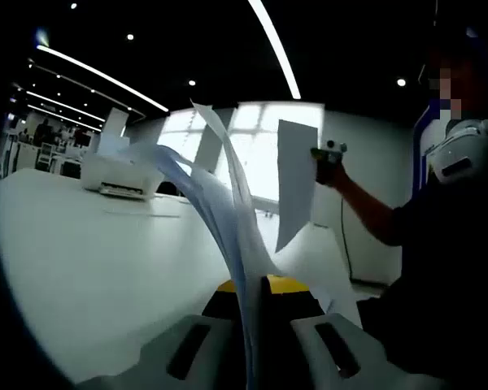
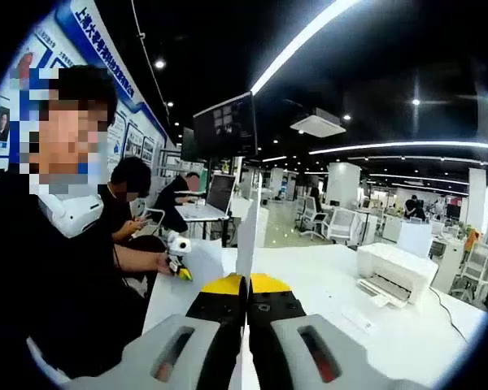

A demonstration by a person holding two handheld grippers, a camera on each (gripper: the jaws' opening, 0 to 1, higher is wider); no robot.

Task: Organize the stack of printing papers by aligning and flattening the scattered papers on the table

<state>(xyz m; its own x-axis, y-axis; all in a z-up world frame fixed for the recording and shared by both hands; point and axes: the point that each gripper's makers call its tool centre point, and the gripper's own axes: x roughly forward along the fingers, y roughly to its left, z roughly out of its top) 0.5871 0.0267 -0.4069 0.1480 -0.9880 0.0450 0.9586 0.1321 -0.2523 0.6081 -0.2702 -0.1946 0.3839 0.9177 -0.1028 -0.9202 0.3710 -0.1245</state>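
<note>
In the left gripper view, my left gripper (image 1: 252, 284) is shut on several white papers (image 1: 228, 203) that rise from its yellow-tipped jaws and fan out, curling at the top. Farther right, my right gripper (image 1: 329, 158) holds a single white sheet (image 1: 294, 187) hanging upright in the air. In the right gripper view, my right gripper (image 2: 246, 283) is shut on that sheet (image 2: 246, 236), seen edge-on as a thin white strip rising between the jaws. The left gripper (image 2: 177, 262) appears small at the left, above the white table (image 2: 325, 284).
A white printer (image 1: 118, 175) (image 2: 394, 272) stands on the table (image 1: 89, 252), with a flat sheet in front of it. The person (image 2: 57, 268) holding the grippers stands at the table's edge. Other people, desks and monitors are behind.
</note>
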